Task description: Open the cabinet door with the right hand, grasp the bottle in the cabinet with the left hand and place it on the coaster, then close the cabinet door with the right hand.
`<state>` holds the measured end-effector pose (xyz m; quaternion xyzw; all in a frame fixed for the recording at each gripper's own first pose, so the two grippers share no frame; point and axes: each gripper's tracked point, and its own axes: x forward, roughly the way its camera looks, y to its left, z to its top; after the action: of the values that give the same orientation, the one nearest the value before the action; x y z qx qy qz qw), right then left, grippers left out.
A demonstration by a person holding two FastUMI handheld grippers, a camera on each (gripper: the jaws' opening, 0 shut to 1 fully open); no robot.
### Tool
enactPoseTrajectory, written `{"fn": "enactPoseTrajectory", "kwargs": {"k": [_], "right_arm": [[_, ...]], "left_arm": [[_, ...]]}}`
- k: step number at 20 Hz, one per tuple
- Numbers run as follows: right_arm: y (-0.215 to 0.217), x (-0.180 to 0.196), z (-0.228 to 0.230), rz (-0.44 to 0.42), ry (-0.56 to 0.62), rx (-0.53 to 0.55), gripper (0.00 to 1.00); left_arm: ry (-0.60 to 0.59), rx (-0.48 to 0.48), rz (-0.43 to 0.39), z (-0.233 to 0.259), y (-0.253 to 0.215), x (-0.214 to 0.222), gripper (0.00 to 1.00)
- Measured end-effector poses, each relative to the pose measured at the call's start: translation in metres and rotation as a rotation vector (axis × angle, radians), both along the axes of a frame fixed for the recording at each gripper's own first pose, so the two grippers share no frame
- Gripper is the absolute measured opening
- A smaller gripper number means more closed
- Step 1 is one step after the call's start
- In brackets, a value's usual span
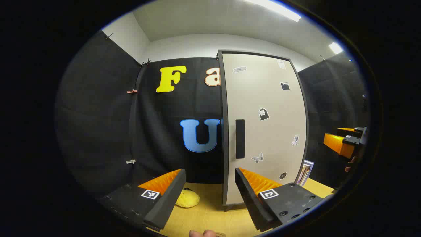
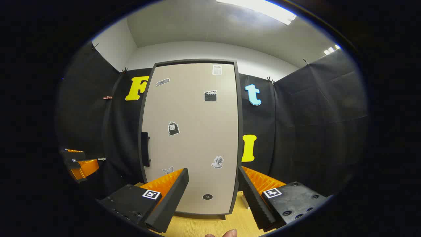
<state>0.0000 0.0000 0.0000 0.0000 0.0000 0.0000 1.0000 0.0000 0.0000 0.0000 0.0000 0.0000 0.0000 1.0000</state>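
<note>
Black cloth walls close in a booth around a pale wooden table (image 1: 210,214), where a tall beige cabinet with a dark frame (image 2: 194,138) stands toward the back edge. Its door is shut, dotted with small stickers, and a black vertical handle (image 1: 240,139) sits along the door's left edge. With the door shut, whatever stands inside cannot be seen.

In the left gripper view, the left gripper (image 1: 210,184) hangs above the table's front edge with its 2 fingers spread apart, holding nothing, facing the handle side of the cabinet. A soft yellow rounded object (image 1: 187,199) lies on the table just left of the cabinet's foot. A few upright books (image 1: 305,172) stand at the cabinet's right side.

In the right gripper view, the right gripper (image 2: 213,184) faces the door's lower half, fingers wide apart and apart from the door. The left gripper shows again far off at that view's left edge.
</note>
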Motion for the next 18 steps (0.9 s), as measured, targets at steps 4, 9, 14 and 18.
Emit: {"fn": "enactPoseTrajectory", "kwargs": {"k": [4, 9, 14, 18], "right_arm": [[0.0009, 0.0010, -0.0007, 0.001, 0.002, 0.002, 0.97], [0.0021, 0.0002, 0.0011, 0.001, -0.003, 0.002, 0.97], [0.0028, 0.0019, 0.0007, 0.001, -0.001, 0.003, 0.97], [0.0042, 0.0028, 0.0008, 0.004, -0.002, 0.002, 0.97]], "left_arm": [[-0.002, 0.010, -0.001, 0.0006, -0.0011, -0.0005, 0.94], [0.001, -0.001, -0.002, -0.0001, -0.0013, 0.0004, 0.95], [-0.002, 0.001, -0.002, 0.0008, -0.0003, 0.0006, 0.95], [-0.003, -0.001, -0.002, 0.0000, -0.0009, 0.0018, 0.95]]}}
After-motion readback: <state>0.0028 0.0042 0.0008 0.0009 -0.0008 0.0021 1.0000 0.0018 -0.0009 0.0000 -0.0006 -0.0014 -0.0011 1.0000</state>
